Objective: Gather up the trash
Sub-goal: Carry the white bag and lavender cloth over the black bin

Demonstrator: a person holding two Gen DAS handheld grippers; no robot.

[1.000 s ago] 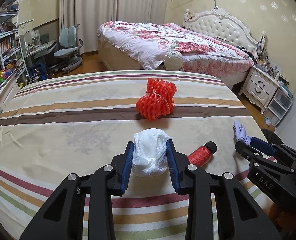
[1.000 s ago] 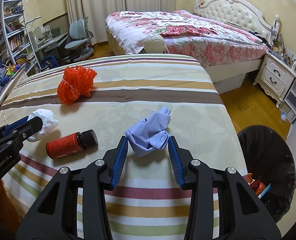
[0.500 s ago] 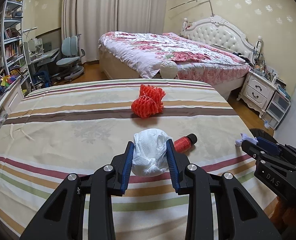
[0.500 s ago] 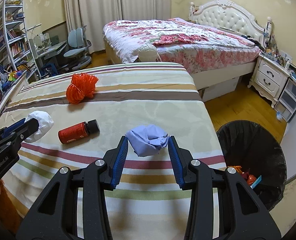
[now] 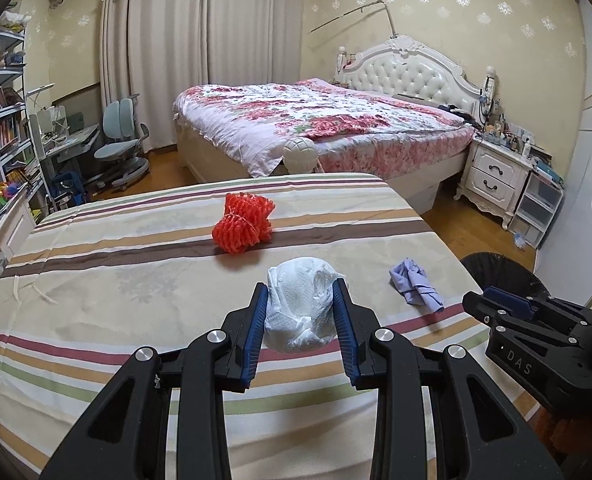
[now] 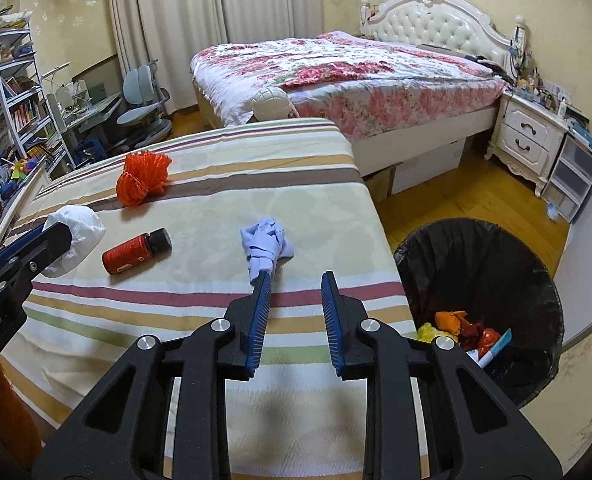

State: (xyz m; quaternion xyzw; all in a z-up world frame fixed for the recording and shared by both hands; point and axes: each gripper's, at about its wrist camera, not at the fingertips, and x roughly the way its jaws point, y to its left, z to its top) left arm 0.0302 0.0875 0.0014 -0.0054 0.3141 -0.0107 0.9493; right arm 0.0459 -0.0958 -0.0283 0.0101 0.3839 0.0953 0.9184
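Crumpled pale-purple rag or glove wad [image 6: 266, 246] just ahead of the right gripper [image 6: 296, 276] and off to the left of its centre line, its near end touching the tip of the left finger [image 6: 262, 292], none of it in the gap. Right jaws apart, just been closing, nothing between them. Long axis of the wad roughly along the pointing line of the jaws: narrow twisted tail nearest, fuller knot farthest. Seemingly resting on the striped cloth-covered surface [image 6: 296, 184], though lying or hanging from the fingertip hard to tell in the right wrist view. In the left wrist view, more plainly down on the surface, with a shadow beneath.

Likely next: a small shift to the left and forward to bring the wad between the jaws, then a fresh squeeze. Right hand by far the nearer to it.

Black-bagged round trash bin [image 6: 456, 264] to the right of the right jaws, below the surface edge, already holding bright wrappers.

Left gripper [image 5: 300, 292] clamped on a crumpled white embossed paper-towel wad [image 5: 300, 312], pinched on both sides, bulging above and below the pads.

Farther ahead of both jaws, untouched: orange plastic mesh bundle [image 5: 242, 222] and, in the right wrist view, a small red bottle with a black cap [image 6: 136, 252] on its side.
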